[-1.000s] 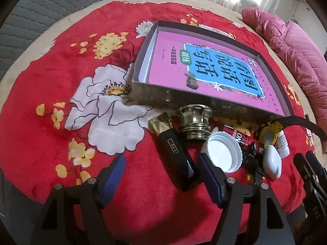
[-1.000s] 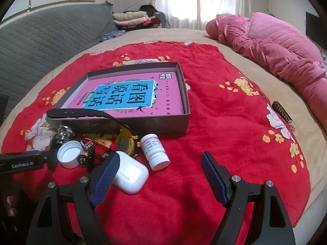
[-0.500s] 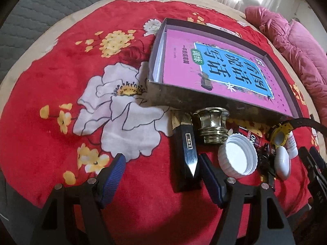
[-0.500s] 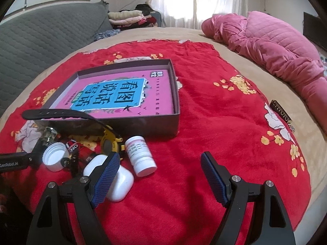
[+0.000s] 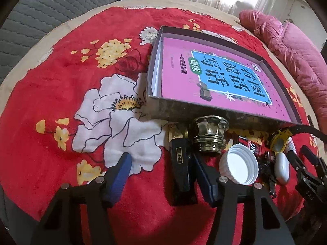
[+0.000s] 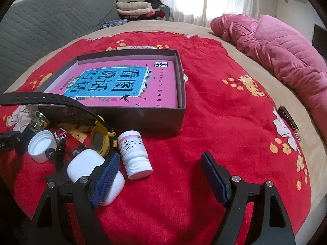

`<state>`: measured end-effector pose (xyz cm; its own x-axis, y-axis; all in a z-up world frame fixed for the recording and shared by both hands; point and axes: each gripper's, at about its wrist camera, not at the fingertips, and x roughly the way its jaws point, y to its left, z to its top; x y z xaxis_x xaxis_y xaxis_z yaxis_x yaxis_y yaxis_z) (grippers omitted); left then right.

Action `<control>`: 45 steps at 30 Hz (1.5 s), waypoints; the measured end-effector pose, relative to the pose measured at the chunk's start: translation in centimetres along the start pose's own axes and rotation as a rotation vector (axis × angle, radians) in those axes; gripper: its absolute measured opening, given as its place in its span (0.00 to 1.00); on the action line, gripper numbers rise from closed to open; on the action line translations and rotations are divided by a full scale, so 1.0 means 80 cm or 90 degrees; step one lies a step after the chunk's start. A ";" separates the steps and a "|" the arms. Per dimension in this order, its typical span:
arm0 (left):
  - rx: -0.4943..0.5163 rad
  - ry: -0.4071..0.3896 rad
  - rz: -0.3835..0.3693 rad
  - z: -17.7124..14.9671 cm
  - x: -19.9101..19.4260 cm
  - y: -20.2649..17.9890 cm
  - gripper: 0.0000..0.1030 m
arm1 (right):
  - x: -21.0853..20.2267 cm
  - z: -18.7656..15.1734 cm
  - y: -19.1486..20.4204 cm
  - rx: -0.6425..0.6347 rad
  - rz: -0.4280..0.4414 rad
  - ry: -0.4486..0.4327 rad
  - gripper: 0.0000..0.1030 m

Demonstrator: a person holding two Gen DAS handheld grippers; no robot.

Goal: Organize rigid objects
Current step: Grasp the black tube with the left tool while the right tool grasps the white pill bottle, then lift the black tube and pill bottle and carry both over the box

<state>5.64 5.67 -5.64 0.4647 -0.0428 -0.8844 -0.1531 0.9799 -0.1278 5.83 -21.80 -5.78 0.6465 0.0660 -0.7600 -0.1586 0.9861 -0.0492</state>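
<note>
Left wrist view looked down on a red floral blanket spread over a bed, and the largest thing on it was a shallow grey cardboard box holding a pink book with a blue title panel. A pink quilted duvet lay bunched well apart from the box, at the far edge of the bed in the right wrist view.

Both tools were released. The left gripper stood with its blue-padded jaws spread; a flat black rectangular case with a gold end lay between them, hard against the right-hand pad, ungripped. The right gripper was likewise spread wide over bare blanket, its left pad overlapping a white oval earbud case in the picture.

Along the box's near wall the small items were clustered. A yellow-cased watch with a black strap lay against the wall, its strap arching up over the box rim. A brass-coloured fluted metal cap stood just beside the black case. A white ribbed plastic lid lay open side up near it. A small white pill bottle with a printed label lay on its side just beside the earbud case.
</note>
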 end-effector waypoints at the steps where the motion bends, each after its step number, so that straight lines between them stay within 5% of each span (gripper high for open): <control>1: -0.004 -0.001 -0.004 0.000 0.000 0.002 0.58 | 0.001 0.001 -0.001 0.000 0.002 0.000 0.79; 6: 0.003 -0.006 -0.007 0.000 0.000 0.001 0.57 | 0.012 0.003 -0.004 0.006 0.024 0.003 0.76; 17: 0.042 -0.012 0.021 -0.004 0.006 -0.014 0.50 | 0.022 0.007 -0.004 -0.007 0.055 -0.007 0.26; 29: 0.045 -0.025 0.019 -0.009 -0.002 -0.014 0.27 | 0.001 0.013 -0.030 0.052 0.082 -0.046 0.26; 45: 0.036 -0.042 -0.009 -0.013 -0.040 -0.011 0.23 | -0.031 0.016 -0.016 0.017 0.101 -0.094 0.26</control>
<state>3.40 4.73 -3.19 0.5235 -0.0455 -0.8508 -0.0970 0.9889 -0.1126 5.44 -23.02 -3.01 0.7182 0.2399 -0.6532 -0.2479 0.9653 0.0820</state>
